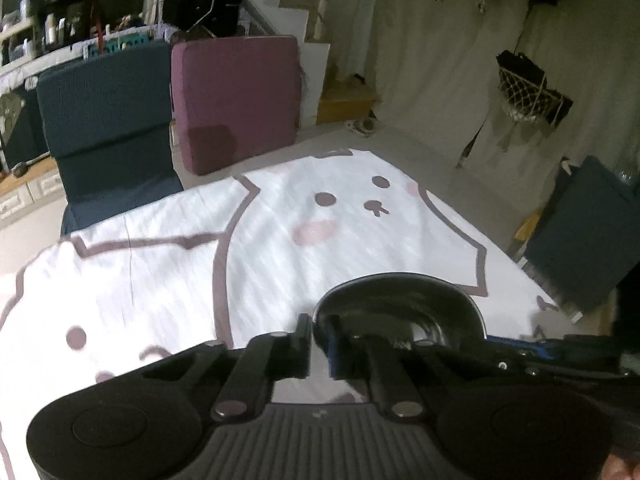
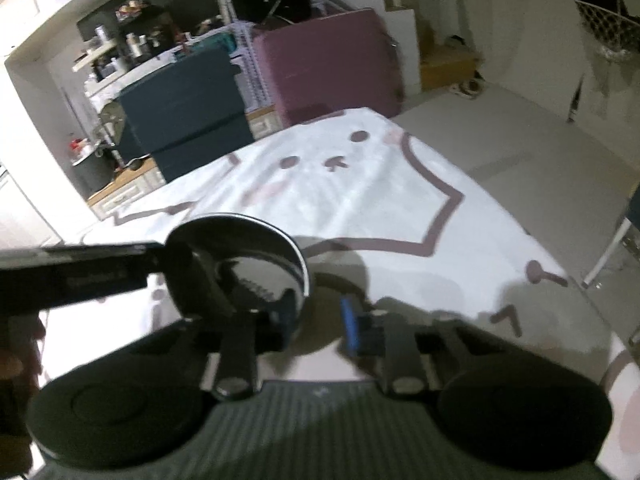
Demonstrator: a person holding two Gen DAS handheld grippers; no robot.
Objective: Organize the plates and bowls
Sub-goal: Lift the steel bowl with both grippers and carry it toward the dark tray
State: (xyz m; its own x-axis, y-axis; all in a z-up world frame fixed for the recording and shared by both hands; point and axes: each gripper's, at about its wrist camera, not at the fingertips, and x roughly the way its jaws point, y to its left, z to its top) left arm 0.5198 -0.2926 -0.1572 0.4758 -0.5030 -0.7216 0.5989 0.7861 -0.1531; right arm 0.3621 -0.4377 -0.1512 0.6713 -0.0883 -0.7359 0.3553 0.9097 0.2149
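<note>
A glossy black bowl (image 1: 400, 304) (image 2: 240, 236) is over the white cloth with cartoon faces (image 1: 280, 220) (image 2: 360, 184). My left gripper (image 1: 320, 332) is shut on the bowl's near left rim, one finger outside the wall and one inside. In the right wrist view it reaches in from the left (image 2: 152, 264). My right gripper (image 2: 316, 316) straddles the bowl's right rim. Its left finger is inside the bowl, and its blue pad (image 2: 348, 320) stands outside with a strip of cloth showing between pad and rim. In the left wrist view it enters from the right (image 1: 536, 346).
A dark blue chair (image 1: 108, 120) (image 2: 184, 112) and a purple cushion (image 1: 236, 100) (image 2: 332, 64) stand beyond the table's far edge. Another dark blue chair (image 1: 580, 220) is off the right edge. Cluttered shelves (image 2: 120, 48) line the back left.
</note>
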